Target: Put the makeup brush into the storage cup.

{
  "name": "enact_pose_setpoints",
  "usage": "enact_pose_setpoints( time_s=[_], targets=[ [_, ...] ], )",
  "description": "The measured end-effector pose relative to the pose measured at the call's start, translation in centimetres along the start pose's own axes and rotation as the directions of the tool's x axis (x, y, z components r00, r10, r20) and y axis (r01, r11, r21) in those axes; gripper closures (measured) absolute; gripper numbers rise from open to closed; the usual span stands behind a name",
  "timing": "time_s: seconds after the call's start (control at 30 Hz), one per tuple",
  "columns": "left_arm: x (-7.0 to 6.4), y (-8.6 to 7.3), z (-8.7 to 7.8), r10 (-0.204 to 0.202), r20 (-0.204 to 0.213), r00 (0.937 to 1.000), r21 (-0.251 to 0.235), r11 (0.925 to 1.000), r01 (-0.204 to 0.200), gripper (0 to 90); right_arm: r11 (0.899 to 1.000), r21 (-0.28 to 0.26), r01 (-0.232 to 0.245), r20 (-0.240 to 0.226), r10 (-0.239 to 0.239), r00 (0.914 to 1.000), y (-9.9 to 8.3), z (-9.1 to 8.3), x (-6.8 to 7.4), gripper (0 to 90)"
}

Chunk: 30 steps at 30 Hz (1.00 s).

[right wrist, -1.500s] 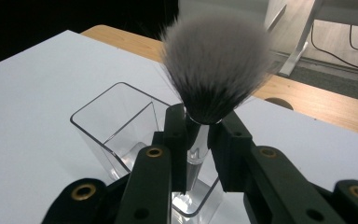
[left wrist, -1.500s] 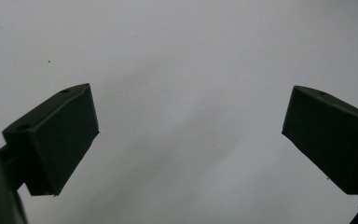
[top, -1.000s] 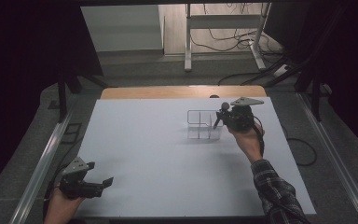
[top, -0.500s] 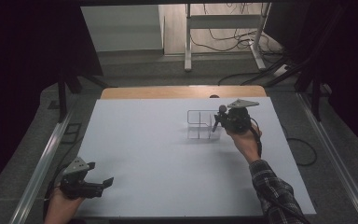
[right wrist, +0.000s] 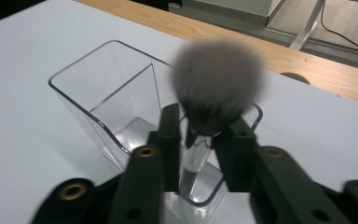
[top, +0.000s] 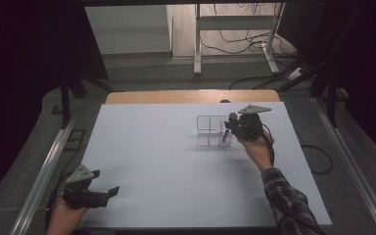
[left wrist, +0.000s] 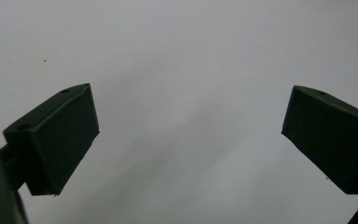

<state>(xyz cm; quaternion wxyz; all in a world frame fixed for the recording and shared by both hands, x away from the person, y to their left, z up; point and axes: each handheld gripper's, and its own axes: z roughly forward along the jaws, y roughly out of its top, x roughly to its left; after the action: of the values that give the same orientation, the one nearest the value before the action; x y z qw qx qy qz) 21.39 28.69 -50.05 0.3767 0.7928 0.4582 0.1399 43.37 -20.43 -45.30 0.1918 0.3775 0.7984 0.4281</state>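
A clear acrylic holder with open compartments stands on the white table top, right of centre toward the back. My right gripper is at its right end, shut on a makeup brush with a grey bristle head up and a clear handle pointing down. In the right gripper view the brush sits between the jaws of the right gripper, with its handle tip inside the near compartment of the holder. My left gripper rests at the front left, open, with bare table between the jaws of this gripper.
A wooden strip runs along the table's far edge, with a round hole behind the holder. Metal rails flank both sides. Cables and a metal stand lie on the floor beyond.
My right gripper has dropped slightly with the brush, bringing the handle into the holder's right compartment. The left gripper has stayed in place.
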Motion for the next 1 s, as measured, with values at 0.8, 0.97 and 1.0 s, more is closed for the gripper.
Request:
enact_pose_setpoints(
  time_s=[0.8, 0.97, 1.0],
  targets=[
    [-0.03, -0.04, 0.01, -0.001, 0.000, 1.0000, 0.002, 1.0000, 0.001, 4.1, 1.000, 0.029, 0.005, 0.013, -0.005, 0.9999, 0.73, -0.84, 0.12, 27.7],
    [0.00, -0.04, 0.00, 0.000, 0.000, 1.0000, 0.002, 1.0000, 0.000, 4.0, 0.999, 0.044, -0.017, 0.001, 0.017, 0.9999, 0.83, -1.09, -0.17, 22.1],
    [0.00, -0.04, 0.00, 0.000, 0.000, 1.0000, 0.002, 1.0000, 0.000, 4.0, 0.999, 0.044, -0.017, 0.001, 0.017, 0.9999, 0.83, -1.09, -0.17, 22.1]
  ],
)
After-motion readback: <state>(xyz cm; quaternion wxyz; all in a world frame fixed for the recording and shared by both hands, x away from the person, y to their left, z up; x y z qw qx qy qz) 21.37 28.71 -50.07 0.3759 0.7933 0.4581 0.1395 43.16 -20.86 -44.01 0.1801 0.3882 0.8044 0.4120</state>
